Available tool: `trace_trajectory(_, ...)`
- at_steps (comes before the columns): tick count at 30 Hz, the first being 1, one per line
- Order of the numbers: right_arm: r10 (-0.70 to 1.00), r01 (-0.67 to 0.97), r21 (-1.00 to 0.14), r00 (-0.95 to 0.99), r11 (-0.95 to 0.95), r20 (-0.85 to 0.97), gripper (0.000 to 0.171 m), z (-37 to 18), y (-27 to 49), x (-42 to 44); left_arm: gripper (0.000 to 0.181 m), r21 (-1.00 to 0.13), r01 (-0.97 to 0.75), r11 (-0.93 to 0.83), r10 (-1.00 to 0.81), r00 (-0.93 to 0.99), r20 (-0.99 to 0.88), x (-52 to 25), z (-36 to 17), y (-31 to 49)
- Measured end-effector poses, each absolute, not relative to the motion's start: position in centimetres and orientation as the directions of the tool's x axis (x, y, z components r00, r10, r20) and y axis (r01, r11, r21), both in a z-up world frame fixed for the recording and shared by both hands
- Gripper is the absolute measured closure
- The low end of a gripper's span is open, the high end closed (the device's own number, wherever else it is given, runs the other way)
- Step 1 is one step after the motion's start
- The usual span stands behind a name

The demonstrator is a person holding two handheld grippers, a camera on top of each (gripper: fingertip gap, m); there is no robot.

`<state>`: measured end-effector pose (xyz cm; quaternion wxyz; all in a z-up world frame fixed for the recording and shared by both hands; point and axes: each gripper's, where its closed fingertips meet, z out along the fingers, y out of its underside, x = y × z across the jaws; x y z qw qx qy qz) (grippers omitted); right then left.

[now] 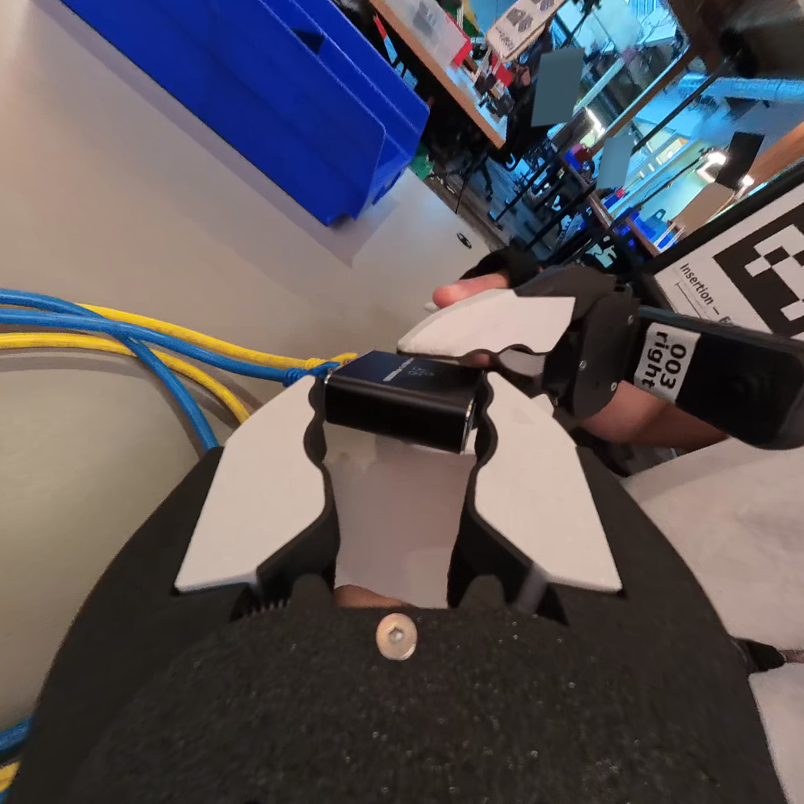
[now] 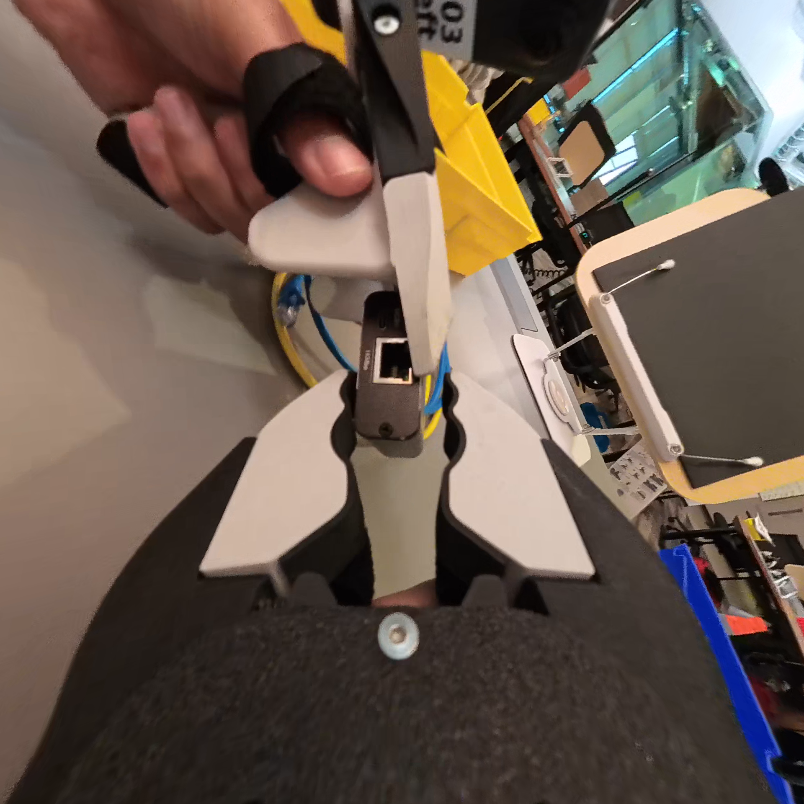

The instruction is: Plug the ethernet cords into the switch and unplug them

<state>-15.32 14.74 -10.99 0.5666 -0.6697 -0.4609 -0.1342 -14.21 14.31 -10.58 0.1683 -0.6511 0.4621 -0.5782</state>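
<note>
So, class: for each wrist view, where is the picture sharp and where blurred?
Left wrist view: the small black metal switch is sharp, the background room soft. Right wrist view: the switch's port face is fairly sharp; the gloved hand is smeared.

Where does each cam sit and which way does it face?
Left wrist view: on the left gripper, looking along its fingers at the black switch they flank; right gripper and gloved hand enter from the right.
Right wrist view: on the right gripper, facing the switch's port end; left gripper reaches down from above.
Shared: switch, blue and yellow cords, both grippers.
</note>
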Motion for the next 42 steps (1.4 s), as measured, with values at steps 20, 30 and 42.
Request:
trace_trajectory(20, 0.159, 0.797, -0.576, 0.602, -0.184, 0.782, 0.145, -9.1, 25.6, -4.2, 0.137, -0.870, -0.313, -0.381, -0.919, 0.229, 0.320, -21.5, -10.6, 13.6)
trace_trajectory(30, 0.158, 0.869, -0.489, 0.495, -0.078, 0.854, 0.145, -14.0, 26.9, -4.9, 0.145, -0.809, -0.578, -0.106, -0.941, 0.322, -0.107, -32.1, -10.2, 18.3)
trace_trajectory(42, 0.193, 0.859, -0.509, 0.508, -0.050, 0.839, 0.145, -14.3, 26.8, -5.5, 0.139, -0.389, -0.893, 0.225, -0.974, -0.216, -0.066, -27.4, -15.0, 34.6)
